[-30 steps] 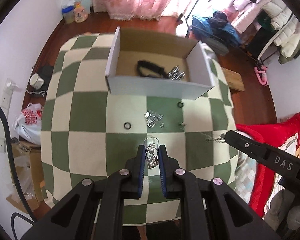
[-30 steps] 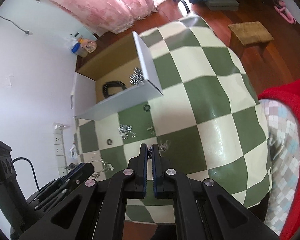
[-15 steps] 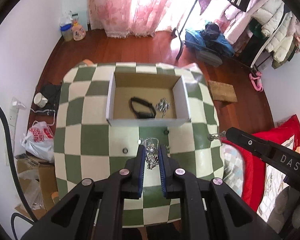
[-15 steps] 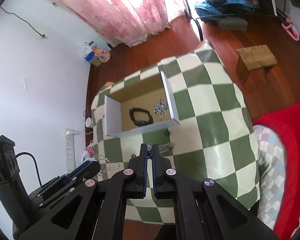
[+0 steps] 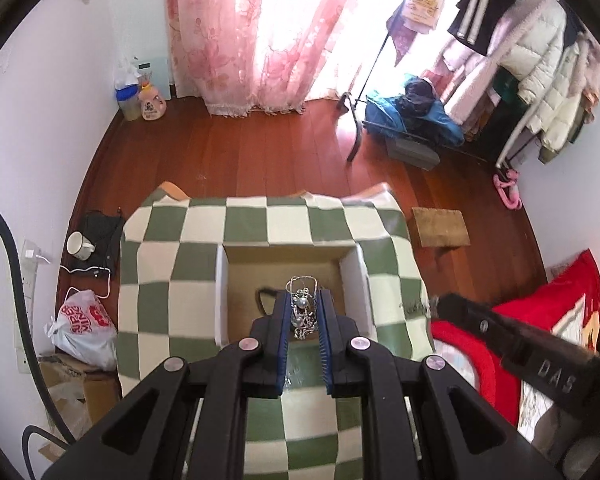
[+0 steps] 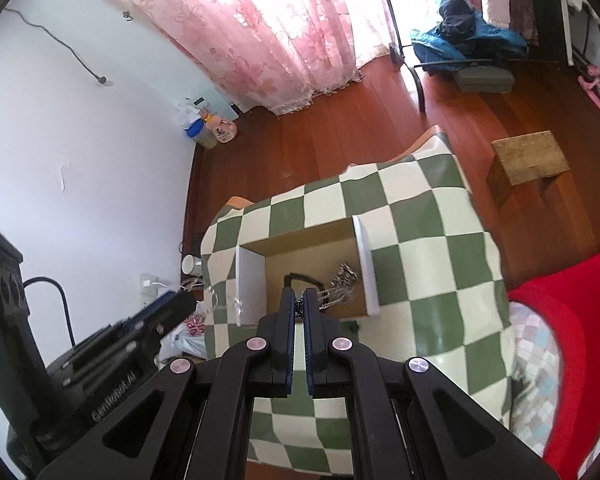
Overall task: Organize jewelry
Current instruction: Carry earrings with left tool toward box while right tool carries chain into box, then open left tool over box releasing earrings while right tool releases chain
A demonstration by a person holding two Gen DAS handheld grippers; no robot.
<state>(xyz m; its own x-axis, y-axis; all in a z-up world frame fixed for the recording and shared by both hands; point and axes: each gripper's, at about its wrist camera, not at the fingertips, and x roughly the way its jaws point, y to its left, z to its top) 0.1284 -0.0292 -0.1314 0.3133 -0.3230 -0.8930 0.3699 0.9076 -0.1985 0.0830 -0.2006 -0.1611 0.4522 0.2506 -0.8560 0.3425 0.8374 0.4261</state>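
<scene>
My left gripper (image 5: 304, 299) is shut on a silver beaded bracelet (image 5: 302, 314), held high above the open cardboard box (image 5: 352, 280). My right gripper (image 6: 299, 297) is shut on a thin silver chain (image 6: 299, 307), which also dangles from its tip in the left wrist view (image 5: 415, 306). Both hover over the box (image 6: 364, 258) on the green-and-cream checked table (image 6: 420, 280). Inside the box lie a black band (image 6: 300, 278) and a silver cluster (image 6: 342, 280). The left gripper's body (image 6: 160, 318) shows at the left of the right wrist view.
A wooden stool (image 6: 528, 156) stands on the floor right of the table. A red blanket (image 5: 540, 320) lies at the right. Left of the table are a plastic bag (image 5: 84, 320), a mug (image 5: 80, 245) and cardboard. A clothes rack (image 5: 532, 60) stands far right.
Both grippers have risen with their jewellery still clamped, so the table looks smaller. The box has shifted from ahead of the fingertips to under them.
</scene>
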